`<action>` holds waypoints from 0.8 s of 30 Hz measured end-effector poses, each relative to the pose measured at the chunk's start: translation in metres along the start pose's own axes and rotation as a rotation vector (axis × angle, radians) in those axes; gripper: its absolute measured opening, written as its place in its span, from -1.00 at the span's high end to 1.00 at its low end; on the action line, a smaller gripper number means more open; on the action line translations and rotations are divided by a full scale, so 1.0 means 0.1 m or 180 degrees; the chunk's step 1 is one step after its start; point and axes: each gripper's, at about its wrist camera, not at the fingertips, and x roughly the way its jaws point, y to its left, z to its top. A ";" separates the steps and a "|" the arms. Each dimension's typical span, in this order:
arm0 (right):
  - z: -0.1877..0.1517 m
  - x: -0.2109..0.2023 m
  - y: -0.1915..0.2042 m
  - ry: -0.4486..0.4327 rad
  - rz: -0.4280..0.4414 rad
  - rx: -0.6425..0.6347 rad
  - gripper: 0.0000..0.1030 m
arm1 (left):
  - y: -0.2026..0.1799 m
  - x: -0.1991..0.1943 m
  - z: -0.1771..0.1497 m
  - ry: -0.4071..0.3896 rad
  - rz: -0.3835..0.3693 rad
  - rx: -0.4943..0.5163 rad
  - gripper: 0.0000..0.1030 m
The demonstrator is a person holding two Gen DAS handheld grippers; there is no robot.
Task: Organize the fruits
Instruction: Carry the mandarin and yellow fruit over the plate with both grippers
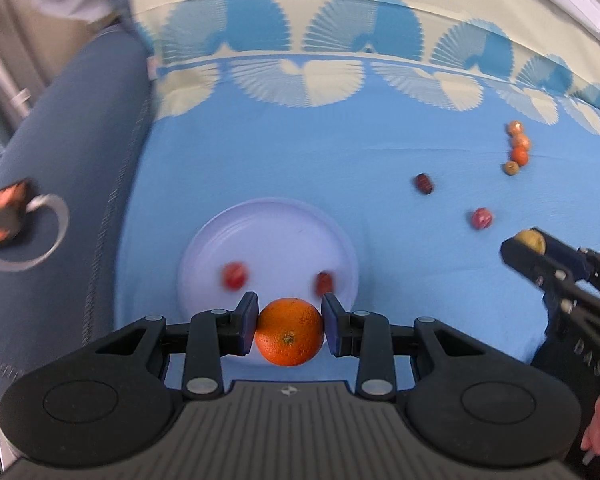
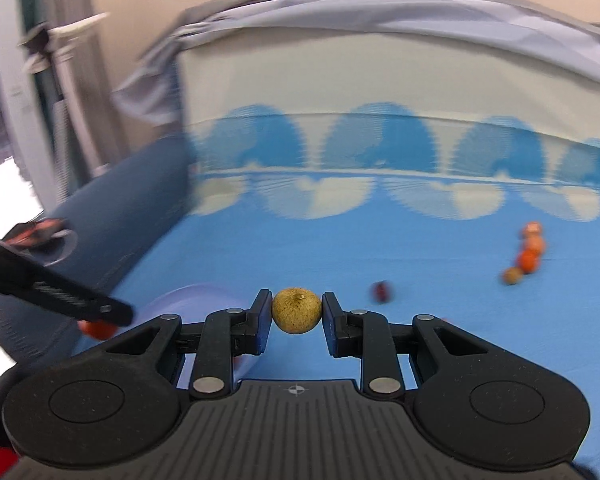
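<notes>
Left gripper (image 1: 289,322) clamped on orange (image 1: 289,332), over plate (image 1: 204,256) rim at 6 o'clock | right gripper (image 2: 296,312) clamped on tan fruit (image 2: 296,310) | both round, firm, likely roll-prone; grip across middle.

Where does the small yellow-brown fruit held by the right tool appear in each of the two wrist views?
Left wrist view: the yellow-brown fruit is at the far right edge, at mid-height, at the tip of the right tool.
Right wrist view: it sits at the centre, gripped between the two pads.
Shared landmark: the row of small orange fruits on the blue cloth, right of centre in both views.
</notes>
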 end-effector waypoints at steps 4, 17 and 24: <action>-0.11 -0.11 0.38 0.0096 0.0164 -0.0185 0.45 | 0.28 -0.12 -0.29 0.0027 0.0025 -0.0129 0.26; -0.38 -0.22 0.99 0.0407 0.0194 -0.0663 0.45 | 0.64 -0.19 -0.81 0.0003 -0.0042 -0.0317 0.26; -0.38 -0.21 1.07 0.0431 0.0174 -0.0789 0.45 | 0.65 -0.26 -0.84 -0.0090 -0.0072 -0.0345 0.26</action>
